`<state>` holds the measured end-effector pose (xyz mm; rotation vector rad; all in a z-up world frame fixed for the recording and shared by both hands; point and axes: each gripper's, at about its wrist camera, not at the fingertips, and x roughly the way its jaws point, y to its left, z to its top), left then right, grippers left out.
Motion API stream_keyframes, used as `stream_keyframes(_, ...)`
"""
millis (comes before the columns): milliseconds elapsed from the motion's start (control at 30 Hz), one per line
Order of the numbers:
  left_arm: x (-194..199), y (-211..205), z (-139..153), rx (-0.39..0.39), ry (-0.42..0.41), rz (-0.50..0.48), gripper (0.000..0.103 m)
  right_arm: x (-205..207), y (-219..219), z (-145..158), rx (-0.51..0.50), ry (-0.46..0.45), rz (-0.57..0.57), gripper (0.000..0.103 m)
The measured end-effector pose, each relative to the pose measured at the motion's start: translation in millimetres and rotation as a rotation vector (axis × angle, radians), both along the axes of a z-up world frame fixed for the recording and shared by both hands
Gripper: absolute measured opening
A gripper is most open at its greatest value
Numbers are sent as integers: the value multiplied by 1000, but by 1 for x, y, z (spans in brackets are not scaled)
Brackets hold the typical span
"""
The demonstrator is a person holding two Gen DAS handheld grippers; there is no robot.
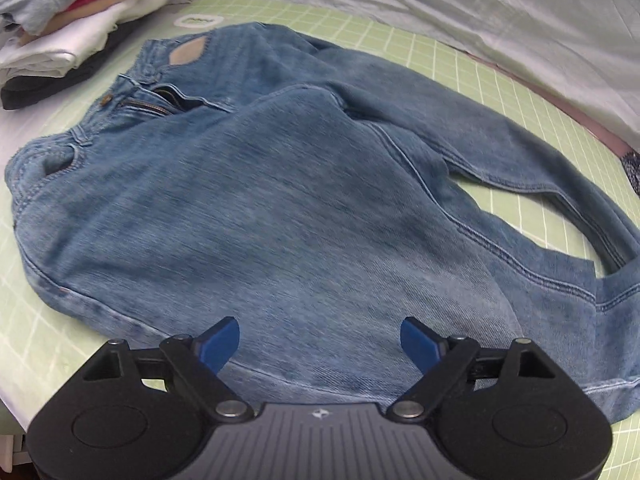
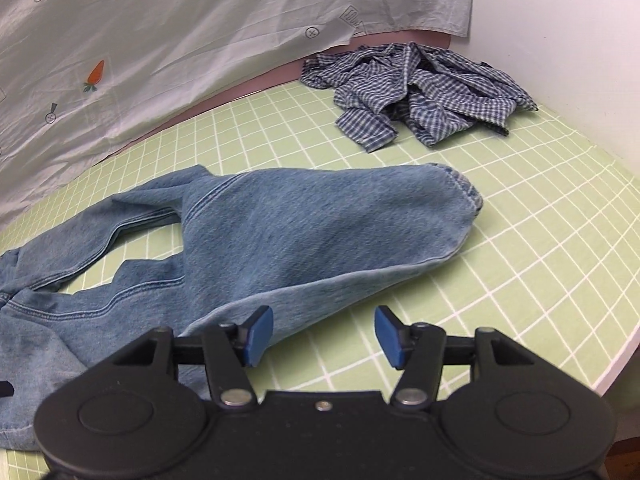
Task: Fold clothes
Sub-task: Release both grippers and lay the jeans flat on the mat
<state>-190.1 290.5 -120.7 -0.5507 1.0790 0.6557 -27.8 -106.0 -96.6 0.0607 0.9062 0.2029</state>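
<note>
A pair of blue jeans (image 1: 280,208) lies spread on the green grid sheet (image 1: 440,60), waistband at the far left, legs running right. My left gripper (image 1: 320,344) is open and empty, just above the near edge of the upper leg. In the right wrist view the jeans' leg end (image 2: 320,232) lies folded over, cuff at the right. My right gripper (image 2: 324,336) is open and empty, above the sheet (image 2: 520,240) beside the leg's near edge.
A stack of folded clothes (image 1: 72,20) sits at the far left. A crumpled blue checked shirt (image 2: 416,92) lies at the far right. A pale carrot-print cloth (image 2: 160,40) hangs along the back. The bed's edge (image 2: 624,344) runs close on the right.
</note>
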Motion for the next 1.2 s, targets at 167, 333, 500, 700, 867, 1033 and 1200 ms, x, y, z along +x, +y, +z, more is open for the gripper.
stream_keyframes(167,15,-22,-14,-3,74,46,88,40,-47,-2,11,16,-80,62)
stream_keyframes(333,31,-42,-26,9,148,57,96,92,-75,-12,-2,24,-83,65)
stream_keyframes(500,37,-45,-29,9,167,112,103,143,-88,-25,58,64,-15,68)
stream_keyframes(700,37,-40,-29,-18,173,150,103,178,-89,-40,102,97,78,74)
stream_keyframes(867,36,-40,-29,-18,173,173,103,184,-94,-52,220,179,101,71)
stream_keyframes(1033,34,-40,-28,-14,168,170,103,174,-105,-53,263,194,98,43)
stream_keyframes(1200,31,-35,-27,-14,155,97,103,151,-116,-36,249,126,51,16)
